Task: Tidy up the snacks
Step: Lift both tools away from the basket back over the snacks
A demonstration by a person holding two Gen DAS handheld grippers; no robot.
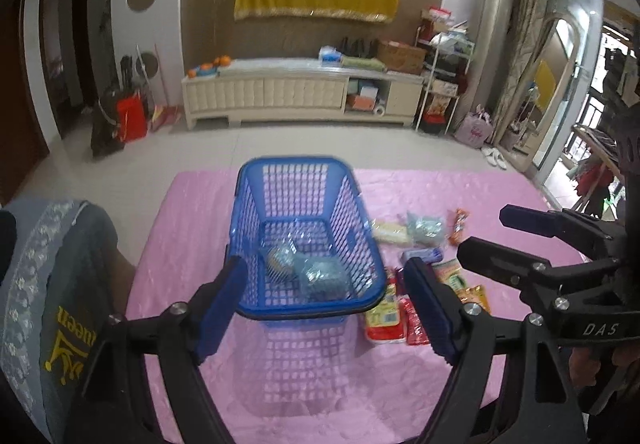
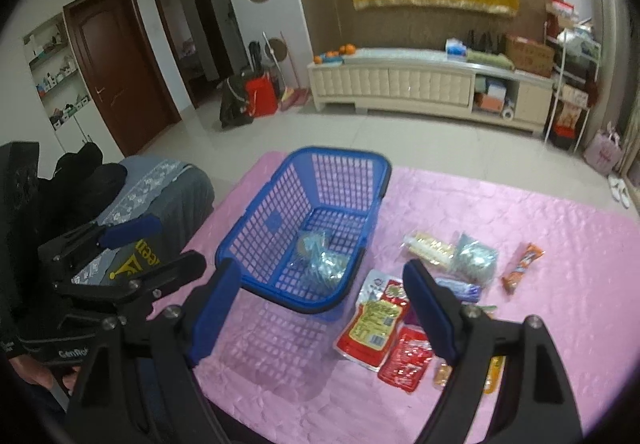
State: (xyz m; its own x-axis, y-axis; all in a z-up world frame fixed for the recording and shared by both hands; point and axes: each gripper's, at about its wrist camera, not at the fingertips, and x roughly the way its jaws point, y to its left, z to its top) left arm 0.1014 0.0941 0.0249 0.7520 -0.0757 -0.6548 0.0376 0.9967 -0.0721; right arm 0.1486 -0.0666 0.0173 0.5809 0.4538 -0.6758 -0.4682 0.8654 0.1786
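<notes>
A blue mesh basket (image 1: 298, 310) (image 2: 256, 220) stands on a pink cloth and holds two clear-wrapped snack packs (image 1: 320, 276) (image 2: 324, 262). My left gripper (image 1: 326, 302) is open and empty, hovering just above the basket's near rim. My right gripper (image 2: 324, 310) is open and empty above the cloth by the basket's near right corner; it also shows in the left wrist view (image 1: 480, 232). Loose snacks lie right of the basket: a red and yellow pouch (image 2: 372, 328), a red pack (image 2: 406, 358), a pale wafer pack (image 2: 430, 246), a clear bag (image 2: 476, 258), an orange bar (image 2: 522, 268).
The pink cloth (image 2: 560, 244) covers the table. A grey-blue cushioned seat (image 2: 160, 184) stands at the left edge. A white TV cabinet (image 2: 428, 84) and tiled floor lie beyond. A purple pack (image 2: 460, 290) lies among the snacks.
</notes>
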